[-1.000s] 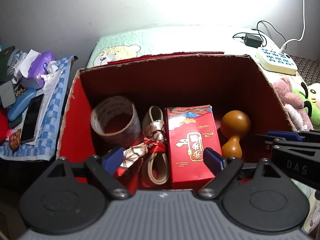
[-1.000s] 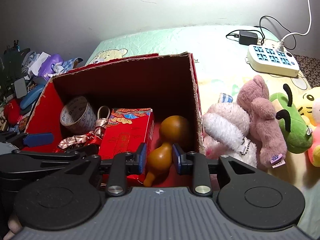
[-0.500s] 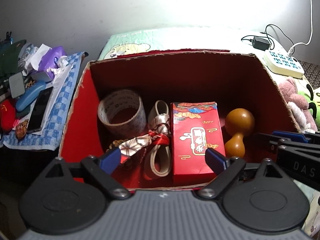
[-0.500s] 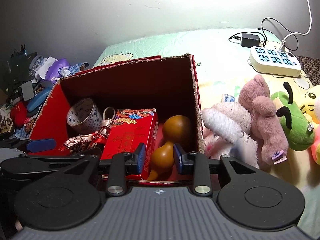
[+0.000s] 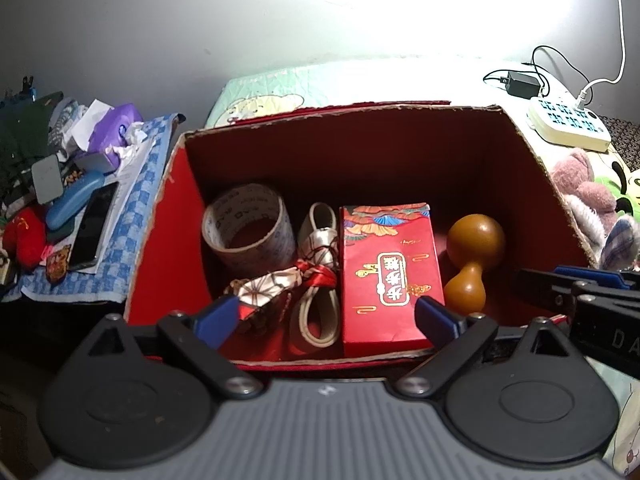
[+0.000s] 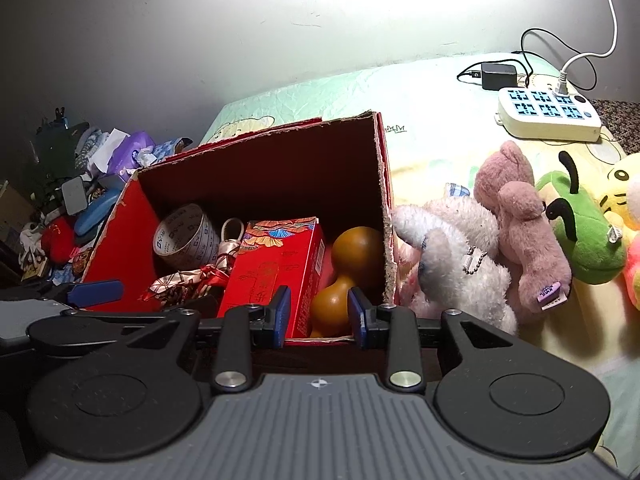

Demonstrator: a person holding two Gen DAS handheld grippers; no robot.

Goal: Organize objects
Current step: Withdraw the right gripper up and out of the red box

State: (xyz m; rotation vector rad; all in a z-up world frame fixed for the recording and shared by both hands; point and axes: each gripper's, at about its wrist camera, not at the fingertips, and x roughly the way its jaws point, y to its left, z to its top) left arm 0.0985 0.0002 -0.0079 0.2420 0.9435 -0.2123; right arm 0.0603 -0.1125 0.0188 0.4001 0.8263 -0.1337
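Both grippers tilt down over the box's near edge. Left gripper opening wide, empty. Right gripper opening, empty; gourd lies inside right, bulb far.

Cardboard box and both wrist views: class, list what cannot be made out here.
- Cardboard box near floor: both views, hidden by its front wall and the grippers.
- Gourd base: right wrist view, behind the front wall.
- Yellow plush: cut off by the edge.
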